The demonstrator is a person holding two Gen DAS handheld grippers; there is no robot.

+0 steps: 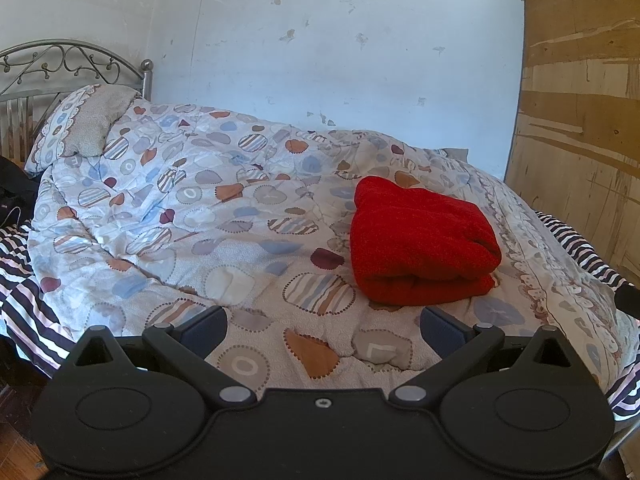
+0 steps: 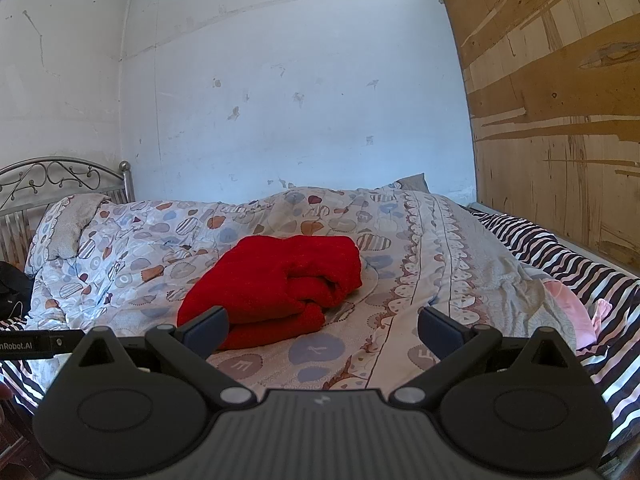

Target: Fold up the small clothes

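Both your left gripper (image 1: 323, 325) and right gripper (image 2: 322, 325) gaped wide and empty; ahead, the thick red knitted garment (image 1: 420, 240) lay folded, seemingly done.

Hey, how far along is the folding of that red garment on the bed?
Done: the red garment lies folded into a compact bundle on the patterned quilt. In hand: nothing; the left gripper and right gripper are both open and clear of it. Left: possibly the pink cloth at the bed's right edge, which looks unfolded.
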